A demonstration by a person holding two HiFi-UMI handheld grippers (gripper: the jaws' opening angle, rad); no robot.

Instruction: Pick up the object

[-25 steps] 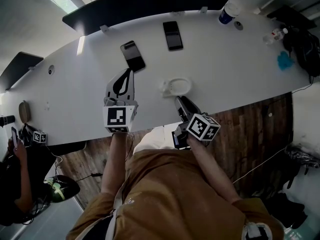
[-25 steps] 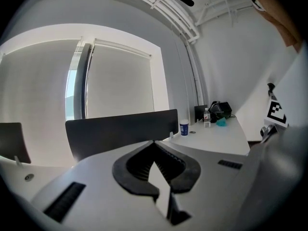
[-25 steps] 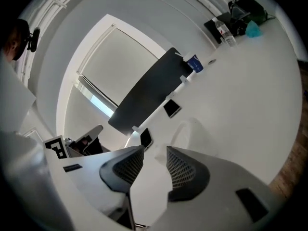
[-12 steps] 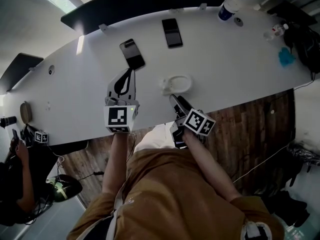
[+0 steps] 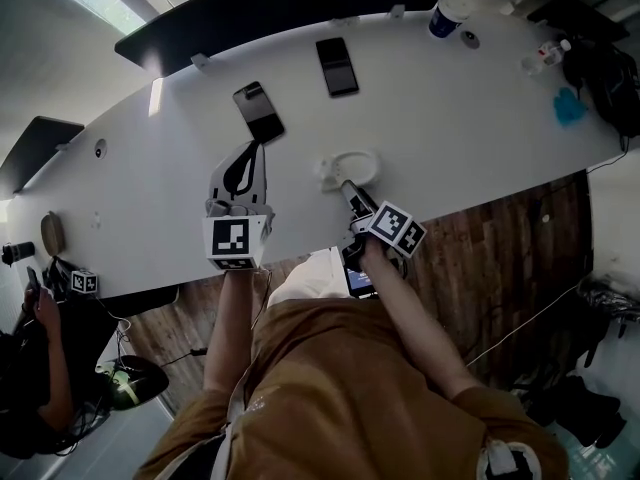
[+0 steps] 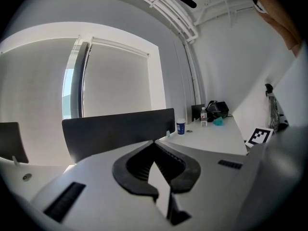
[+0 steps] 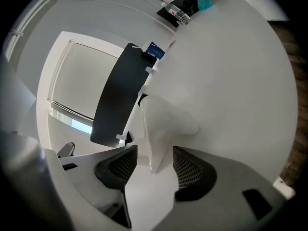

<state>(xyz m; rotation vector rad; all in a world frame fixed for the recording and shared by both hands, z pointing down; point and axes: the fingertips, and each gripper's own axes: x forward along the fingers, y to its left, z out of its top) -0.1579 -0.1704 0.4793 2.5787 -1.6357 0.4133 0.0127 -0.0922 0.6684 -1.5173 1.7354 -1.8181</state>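
Observation:
A white moulded object (image 5: 354,167) with a round rim lies on the white table (image 5: 470,128), near its front edge. My right gripper (image 5: 349,187) reaches it from the near side. In the right gripper view its jaws have just been opening, and the object's narrow end (image 7: 159,124) sits between the dark pads (image 7: 190,170) with a gap on each side. That gripper (image 7: 155,154) is open. My left gripper (image 5: 261,149) hovers over the table to the object's left, its tips together, with nothing in it (image 6: 155,146).
Two dark phones (image 5: 258,112) (image 5: 337,66) lie farther back. A blue-and-white cup (image 5: 443,18), a small bottle (image 5: 545,58), a teal thing (image 5: 569,110) and a dark bag (image 5: 610,78) are at the far right. A dark partition (image 5: 280,3) lines the back edge.
My right gripper has come down and forward over the table edge, rolled, and its jaws now stand round the white object's near end. The left gripper has kept still.

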